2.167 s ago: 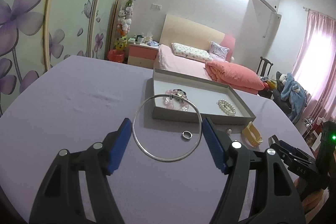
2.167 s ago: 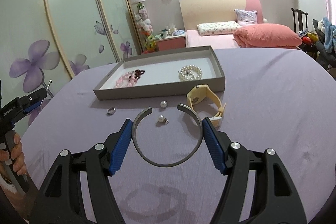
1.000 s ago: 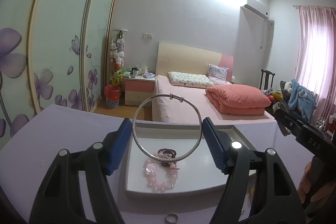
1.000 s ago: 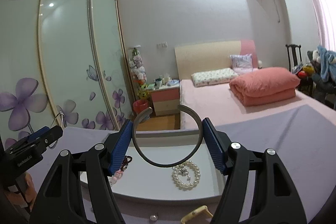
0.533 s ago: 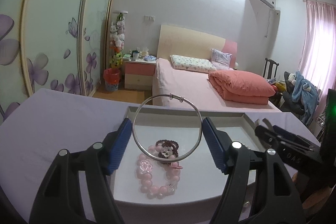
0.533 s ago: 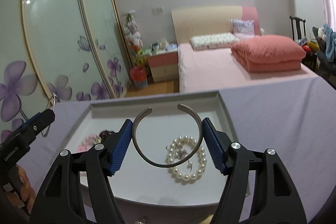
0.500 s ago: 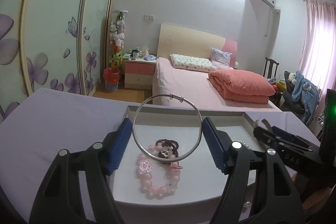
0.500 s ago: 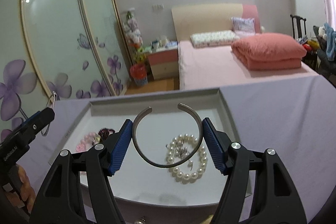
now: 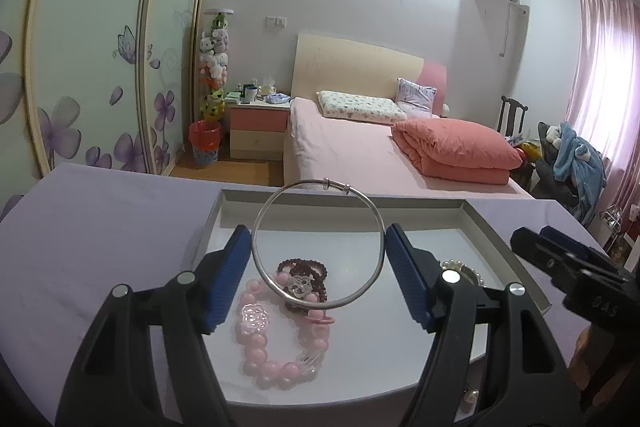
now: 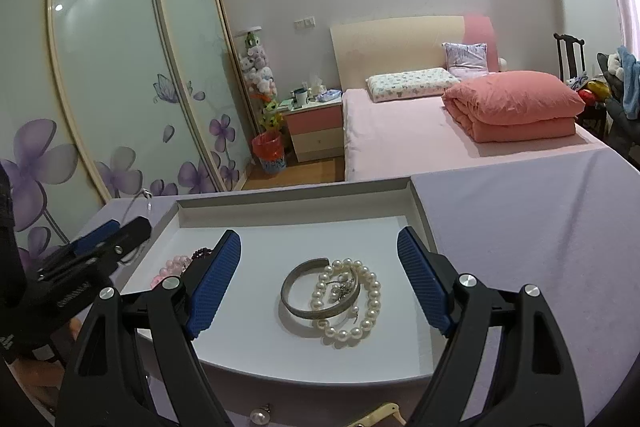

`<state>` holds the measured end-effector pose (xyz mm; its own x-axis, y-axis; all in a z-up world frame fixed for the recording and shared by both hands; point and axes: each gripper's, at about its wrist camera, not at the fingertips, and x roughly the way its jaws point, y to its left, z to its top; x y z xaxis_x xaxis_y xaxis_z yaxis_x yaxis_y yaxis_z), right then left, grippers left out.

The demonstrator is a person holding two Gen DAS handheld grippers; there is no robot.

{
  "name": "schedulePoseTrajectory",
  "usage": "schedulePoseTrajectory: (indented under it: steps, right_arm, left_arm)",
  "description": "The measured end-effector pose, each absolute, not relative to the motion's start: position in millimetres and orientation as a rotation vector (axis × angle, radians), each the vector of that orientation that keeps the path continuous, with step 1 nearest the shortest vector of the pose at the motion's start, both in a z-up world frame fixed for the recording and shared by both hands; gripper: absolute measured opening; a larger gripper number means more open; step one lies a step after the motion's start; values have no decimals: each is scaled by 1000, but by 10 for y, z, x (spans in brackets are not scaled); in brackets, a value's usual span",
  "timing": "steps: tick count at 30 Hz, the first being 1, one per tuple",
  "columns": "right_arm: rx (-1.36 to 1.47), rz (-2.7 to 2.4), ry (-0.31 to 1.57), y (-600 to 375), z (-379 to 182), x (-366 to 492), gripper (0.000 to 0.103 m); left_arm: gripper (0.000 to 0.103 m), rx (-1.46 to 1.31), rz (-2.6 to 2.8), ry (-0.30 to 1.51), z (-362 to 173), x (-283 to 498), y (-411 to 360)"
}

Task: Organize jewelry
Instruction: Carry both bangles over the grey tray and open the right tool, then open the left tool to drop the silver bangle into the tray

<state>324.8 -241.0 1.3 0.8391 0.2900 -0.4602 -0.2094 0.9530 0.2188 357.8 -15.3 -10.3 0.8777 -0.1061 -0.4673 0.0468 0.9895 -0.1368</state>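
My left gripper (image 9: 318,273) is shut on a thin silver bangle (image 9: 376,227), held above the grey tray (image 9: 486,231). Under the bangle lie a pink bead bracelet (image 9: 260,347) and a dark red bead bracelet (image 9: 296,263). In the right wrist view my right gripper (image 10: 318,281) hangs over the same tray (image 10: 420,203) with its jaws opening. A grey open cuff (image 10: 292,287) lies loose on the tray floor, partly across the pearl bracelet (image 10: 370,301), touching neither pad.
The tray sits on a lilac tablecloth (image 10: 540,227). A loose pearl (image 10: 258,417) and a cream watch strap (image 10: 378,413) lie in front of the tray. A person's hand (image 9: 584,343) holds the right gripper. A bed and wardrobe stand beyond.
Both grippers have come down lower over the tray. The right gripper's jaws have spread and the grey cuff has dropped onto the pearl bracelet. The left still holds the silver bangle.
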Motion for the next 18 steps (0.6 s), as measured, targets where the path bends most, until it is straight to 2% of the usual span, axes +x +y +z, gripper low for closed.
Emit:
schedulePoseTrajectory:
  steps: [8,18]
  right_arm:
    - [149,266,511,-2391,4,3299,80]
    - [144,266,511,-2409,-7,3299,80]
  left_arm:
    - [75,-123,-73,509,-179,3621,-150]
    - [75,-144,-54,507,-197,3628,-55]
